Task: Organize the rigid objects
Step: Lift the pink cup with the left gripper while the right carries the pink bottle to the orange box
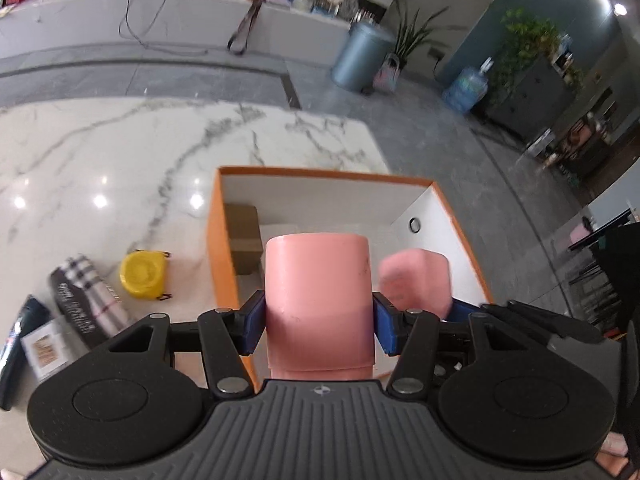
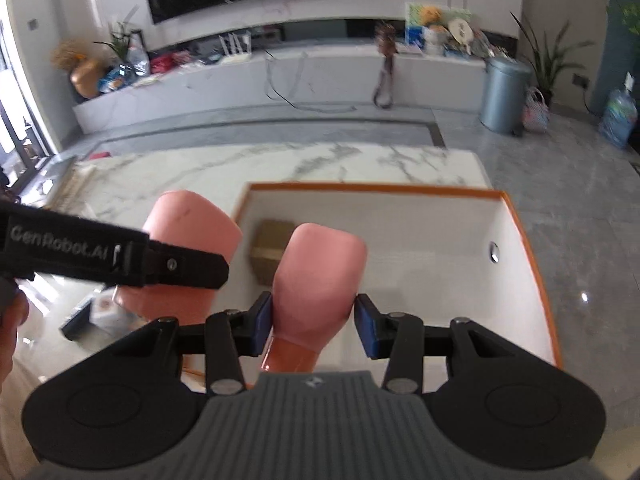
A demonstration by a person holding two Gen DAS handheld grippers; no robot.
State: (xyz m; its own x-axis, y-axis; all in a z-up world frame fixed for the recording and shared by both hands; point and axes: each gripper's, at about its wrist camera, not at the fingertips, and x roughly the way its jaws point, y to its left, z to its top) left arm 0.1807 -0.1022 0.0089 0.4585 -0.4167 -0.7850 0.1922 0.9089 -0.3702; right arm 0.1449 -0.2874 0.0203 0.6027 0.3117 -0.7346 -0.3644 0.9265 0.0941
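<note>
My left gripper [image 1: 319, 322] is shut on a pink cylindrical cup [image 1: 318, 300] and holds it over the near left part of an orange box [image 1: 320, 174] with a white inside. My right gripper [image 2: 314, 320] is shut on a smaller pink bottle-shaped object [image 2: 320, 276], held over the box [image 2: 532, 248]. Each held object shows in the other view: the bottle-shaped one [image 1: 416, 280] to the right, the cup [image 2: 188, 232] to the left behind the left gripper's body. A brown cardboard box [image 1: 242, 240] lies inside the orange box at its left; it also shows in the right wrist view [image 2: 270, 252].
On the marble table [image 1: 120, 152], left of the box, lie a yellow tape measure [image 1: 143, 275], a plaid-patterned packet [image 1: 86, 300] and a dark packet with a label [image 1: 28, 344]. The table's right edge runs beside the box; grey floor lies beyond.
</note>
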